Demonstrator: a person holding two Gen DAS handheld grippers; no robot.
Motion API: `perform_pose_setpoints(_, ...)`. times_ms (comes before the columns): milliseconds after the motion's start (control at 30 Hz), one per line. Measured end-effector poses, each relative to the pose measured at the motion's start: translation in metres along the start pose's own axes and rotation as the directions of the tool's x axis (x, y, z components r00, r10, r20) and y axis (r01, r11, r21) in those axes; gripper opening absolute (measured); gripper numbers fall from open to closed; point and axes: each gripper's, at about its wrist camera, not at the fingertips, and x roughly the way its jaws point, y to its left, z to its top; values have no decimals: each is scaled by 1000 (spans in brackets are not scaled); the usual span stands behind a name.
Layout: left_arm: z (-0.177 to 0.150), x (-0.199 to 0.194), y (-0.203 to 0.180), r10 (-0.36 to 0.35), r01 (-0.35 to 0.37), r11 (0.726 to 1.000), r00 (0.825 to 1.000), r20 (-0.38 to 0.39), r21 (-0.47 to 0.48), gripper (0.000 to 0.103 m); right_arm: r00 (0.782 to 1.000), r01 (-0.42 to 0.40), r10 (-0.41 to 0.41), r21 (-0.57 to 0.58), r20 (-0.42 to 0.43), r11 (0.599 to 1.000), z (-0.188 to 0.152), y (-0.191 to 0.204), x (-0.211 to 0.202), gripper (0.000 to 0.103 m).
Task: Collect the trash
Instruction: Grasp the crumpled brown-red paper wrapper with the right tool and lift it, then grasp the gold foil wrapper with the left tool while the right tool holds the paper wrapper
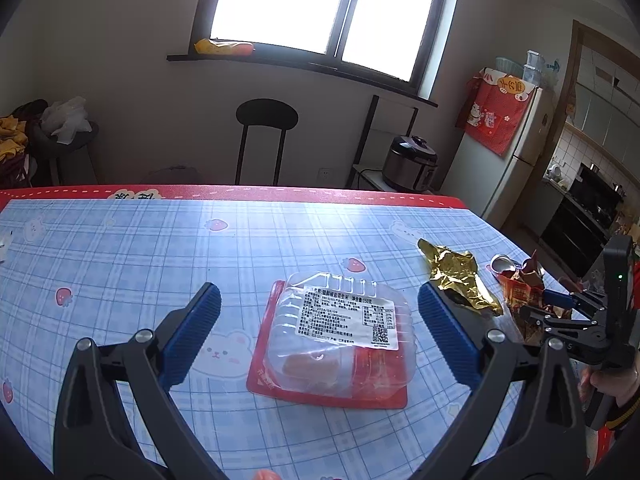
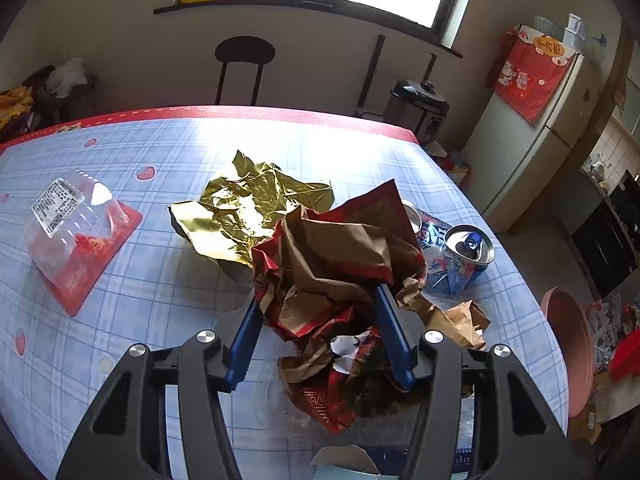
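My right gripper (image 2: 316, 316) tilts steeply down at the table (image 2: 168, 280), its blue pads clamped on a crumpled red-and-brown paper wrapper (image 2: 340, 264). My left gripper (image 1: 320, 320) hangs with jaws spread wide on either side of a clear plastic clamshell box (image 1: 340, 336) on a red card. Creased gold foil (image 2: 256, 204) and a dented can (image 2: 460, 256) crowd the wrapper.

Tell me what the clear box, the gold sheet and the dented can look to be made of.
Clear box: thin see-through plastic, glossy, ribbed, with a printed paper label. Gold sheet: looks like metallic foil or foil-coated film, mirror-shiny, holding sharp crinkles. Dented can: probably thin aluminium, with a bright silvery top, pull-tab opening and creased printed wall.
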Motion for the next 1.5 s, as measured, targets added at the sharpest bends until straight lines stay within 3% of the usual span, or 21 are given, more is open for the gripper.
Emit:
perform_pose_setpoints(300,2,-8,-6,-14,14,1000,1000,26,11,98,987,-109,108,-2,123,994,-5,8,-55,33)
perform_pose_setpoints(467,7,-16,-10,-39,39,999,998,58,2,98,964,-137,139,-28,226,990,-18,10,-90,32)
perform_pose_setpoints(500,8,-17,-11,-36,35,999,997,62,8,98,957,-155,155,-21,245,988,-20,9,-97,14)
perform_pose_setpoints(667,8,-18,-18,-38,37,999,997,64,25,98,925,-153,135,22,354,988,-43,2,-128,14)
perform_pose_setpoints(800,7,-15,-22,-60,59,998,997,53,26,98,907,-216,165,89,388,972,-60,-12,-140,14)
perform_pose_setpoints(967,5,-15,-35,-99,97,994,994,42,52,98,867,-202,113,134,485,970,-89,-25,-172,13)
perform_pose_setpoints(1267,-12,-16,-77,-225,225,967,974,-15,123,98,823,-150,-1,219,568,964,-136,-64,-215,10)
perform_pose_setpoints(1400,-18,-19,-94,-208,208,955,978,-24,210,98,821,-168,-3,247,571,954,-149,-75,-214,10)
perform_pose_setpoints(1500,-16,-23,-90,-219,217,955,976,-17,203,98,826,-187,6,263,564,947,-153,-79,-209,10)
